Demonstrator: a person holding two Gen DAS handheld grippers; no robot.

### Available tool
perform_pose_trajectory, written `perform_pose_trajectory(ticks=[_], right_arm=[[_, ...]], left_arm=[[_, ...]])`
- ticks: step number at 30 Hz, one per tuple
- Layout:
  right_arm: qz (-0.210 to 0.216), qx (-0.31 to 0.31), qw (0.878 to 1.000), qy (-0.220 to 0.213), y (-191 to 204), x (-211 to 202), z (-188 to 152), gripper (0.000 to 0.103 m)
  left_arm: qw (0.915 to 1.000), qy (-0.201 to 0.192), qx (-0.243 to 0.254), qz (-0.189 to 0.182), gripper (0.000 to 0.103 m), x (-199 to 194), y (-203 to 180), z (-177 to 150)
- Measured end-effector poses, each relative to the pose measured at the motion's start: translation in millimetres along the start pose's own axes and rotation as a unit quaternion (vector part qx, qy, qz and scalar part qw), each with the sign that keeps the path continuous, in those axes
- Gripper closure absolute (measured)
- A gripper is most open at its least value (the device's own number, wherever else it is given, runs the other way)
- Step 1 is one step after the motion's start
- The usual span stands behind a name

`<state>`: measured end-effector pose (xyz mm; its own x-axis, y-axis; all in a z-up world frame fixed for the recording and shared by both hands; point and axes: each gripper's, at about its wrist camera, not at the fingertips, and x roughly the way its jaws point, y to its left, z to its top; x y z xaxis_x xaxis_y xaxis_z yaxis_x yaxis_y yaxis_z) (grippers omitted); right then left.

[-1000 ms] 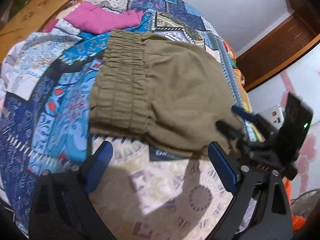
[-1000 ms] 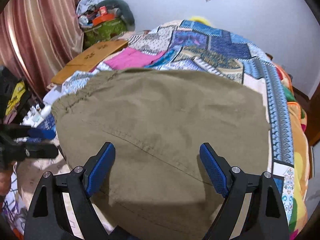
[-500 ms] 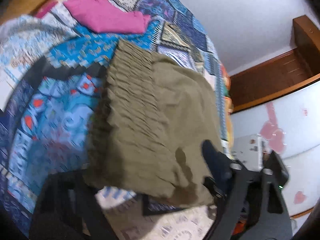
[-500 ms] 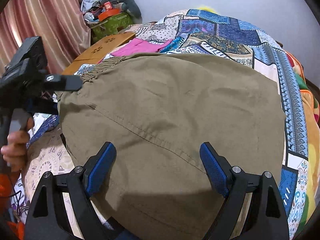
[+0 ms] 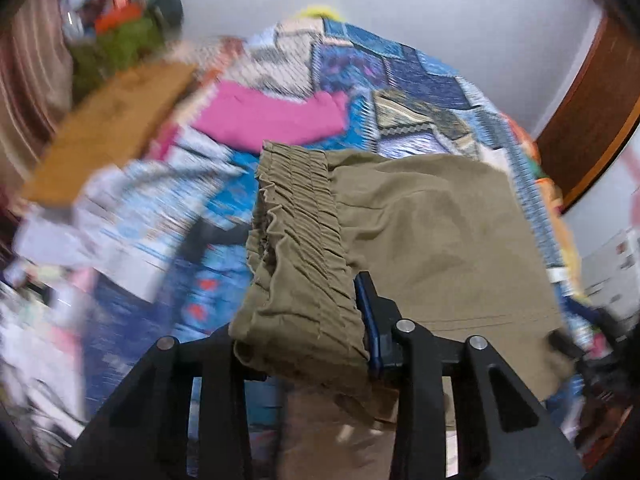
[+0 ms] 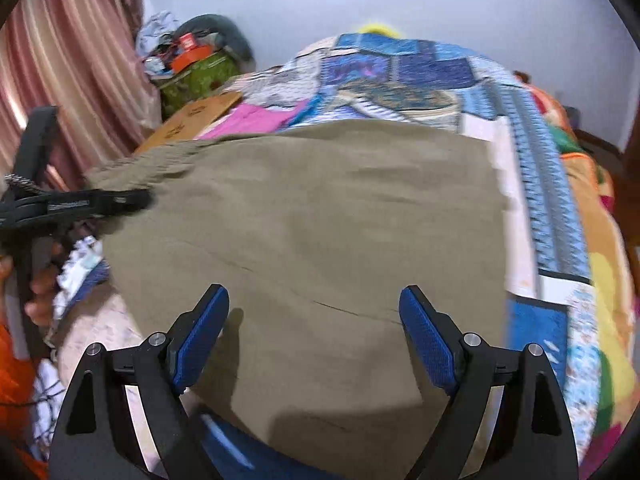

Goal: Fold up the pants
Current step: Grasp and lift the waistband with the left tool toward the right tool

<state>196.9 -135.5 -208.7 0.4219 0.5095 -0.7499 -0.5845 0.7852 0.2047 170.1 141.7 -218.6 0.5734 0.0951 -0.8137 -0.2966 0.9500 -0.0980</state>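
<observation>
Folded olive pants [image 5: 420,240] lie on a patchwork bedspread [image 5: 400,80]. Their gathered elastic waistband [image 5: 296,248] runs along the left side. My left gripper [image 5: 320,344] is shut on the near end of the waistband, and cloth drapes over its left finger. In the right wrist view the pants [image 6: 320,220] fill the middle. My right gripper [image 6: 312,320] is open and empty, low over the near edge of the pants. My left gripper [image 6: 132,200] shows there at the pants' left edge.
A pink garment [image 5: 272,116] lies on the bed beyond the waistband. A flat cardboard piece [image 5: 112,128] sits at the bed's left edge, with clutter and a curtain [image 6: 60,80] behind. A wooden door frame [image 5: 592,112] stands at right.
My left gripper moved in from the near side and closed on the waistband end. My right gripper stayed open over the pants, shifting little.
</observation>
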Motion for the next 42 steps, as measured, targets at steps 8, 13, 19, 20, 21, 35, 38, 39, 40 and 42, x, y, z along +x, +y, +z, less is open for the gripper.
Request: perform_pose_trajectory(ticks=[8, 13, 19, 20, 21, 35, 38, 39, 40, 42], right_arm=[[-0.027, 0.055, 0.998, 0.023, -37, -13, -28, 0.018], [-0.027, 0.072, 0.997, 0.014, -38, -15, -37, 0.018], [-0.004, 0.097, 0.995, 0.004, -46, -14, -43, 0.018], [0.001, 0.103, 0.995, 0.003, -48, -14, -44, 0.018], [0.004, 0.108, 0.994, 0.003, -48, -14, -45, 0.018], [-0.001, 0.113, 0.993, -0.024, -54, -35, -47, 0.018], [-0.007, 0.119, 0.992, -0.029, -61, -45, -49, 0.018], [-0.01, 0.122, 0.992, -0.031, -64, -48, -49, 0.018], [-0.012, 0.124, 0.992, -0.033, -66, -51, -49, 0.018], [-0.018, 0.13, 0.991, -0.038, -71, -58, -49, 0.018]], left_arm=[[0.9893, -0.071, 0.079, 0.1, 0.071, -36, -11, 6], [0.985, -0.103, 0.123, 0.064, 0.074, -58, -49, 27], [0.9858, -0.097, 0.128, -0.048, 0.077, -69, -92, 63], [0.9845, -0.094, 0.135, -0.061, 0.077, -68, -105, 67], [0.9836, -0.091, 0.14, -0.068, 0.077, -66, -112, 67], [0.9684, 0.05, 0.202, -0.137, 0.076, 13, -218, 24], [0.9612, 0.066, 0.232, -0.135, 0.068, 22, -232, 10], [0.9588, 0.069, 0.239, -0.137, 0.061, 23, -236, 7], [0.9566, 0.073, 0.244, -0.142, 0.058, 23, -237, 5], [0.9517, 0.081, 0.247, -0.163, 0.051, 20, -238, 4]])
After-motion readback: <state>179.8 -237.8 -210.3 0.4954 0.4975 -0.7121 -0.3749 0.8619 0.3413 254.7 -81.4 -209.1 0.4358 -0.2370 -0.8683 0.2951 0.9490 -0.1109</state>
